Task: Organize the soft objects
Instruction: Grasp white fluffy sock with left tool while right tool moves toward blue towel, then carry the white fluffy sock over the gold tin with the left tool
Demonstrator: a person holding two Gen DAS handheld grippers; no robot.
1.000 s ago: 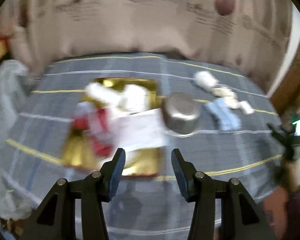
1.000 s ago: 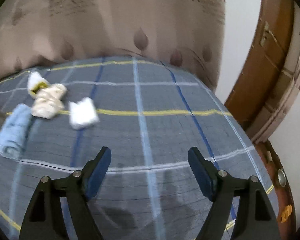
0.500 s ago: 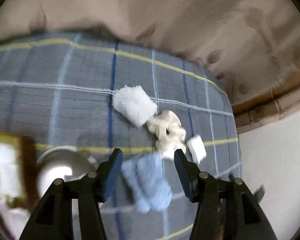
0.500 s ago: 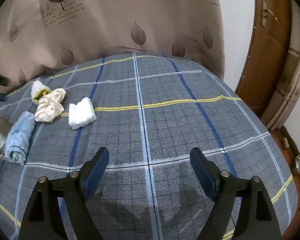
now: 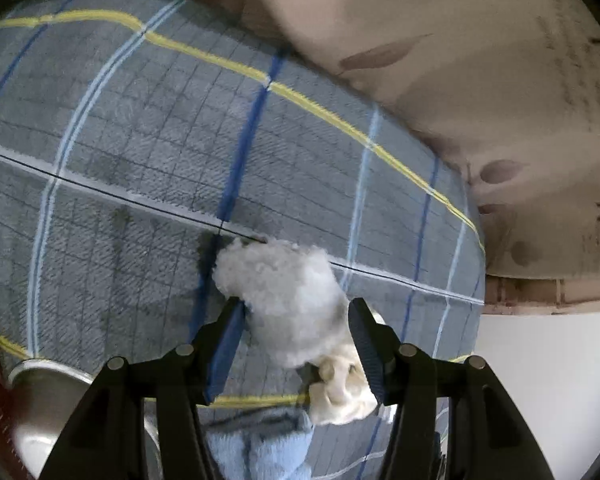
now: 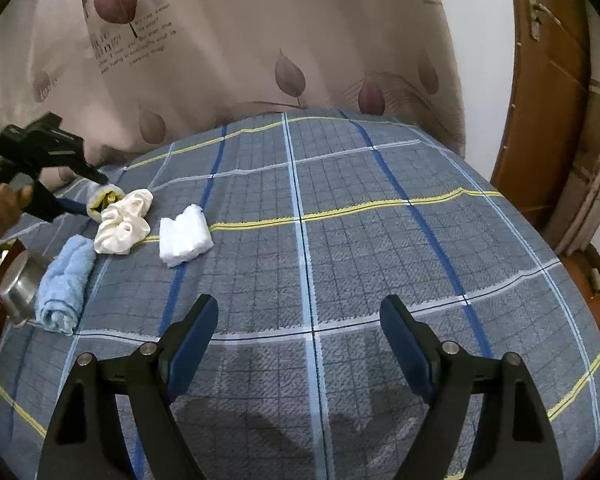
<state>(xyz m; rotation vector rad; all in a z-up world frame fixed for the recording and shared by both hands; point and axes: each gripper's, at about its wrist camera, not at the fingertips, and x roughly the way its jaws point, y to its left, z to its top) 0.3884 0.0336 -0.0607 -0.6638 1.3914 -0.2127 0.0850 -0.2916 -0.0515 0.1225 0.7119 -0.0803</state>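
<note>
The left claw (image 5: 296, 344) hangs over a fluffy white rolled sock (image 5: 288, 300) with a yellow-green opening, which lies on the blue-grey plaid bedspread (image 6: 340, 208). Its jaws have just been opening and stand apart astride the sock; whether the pads touch it cannot be told. Just beside lie a cream knotted cloth bundle (image 6: 122, 222), a folded white cloth (image 6: 184, 236) and a rolled light-blue towel (image 6: 64, 284). The right claw (image 6: 300, 336) stands wide apart and empty above bare bedspread.

Soft, even indoor light, faint shadows under both hand-held grippers, fisheye-bent edges, slight left-view blur.
</note>
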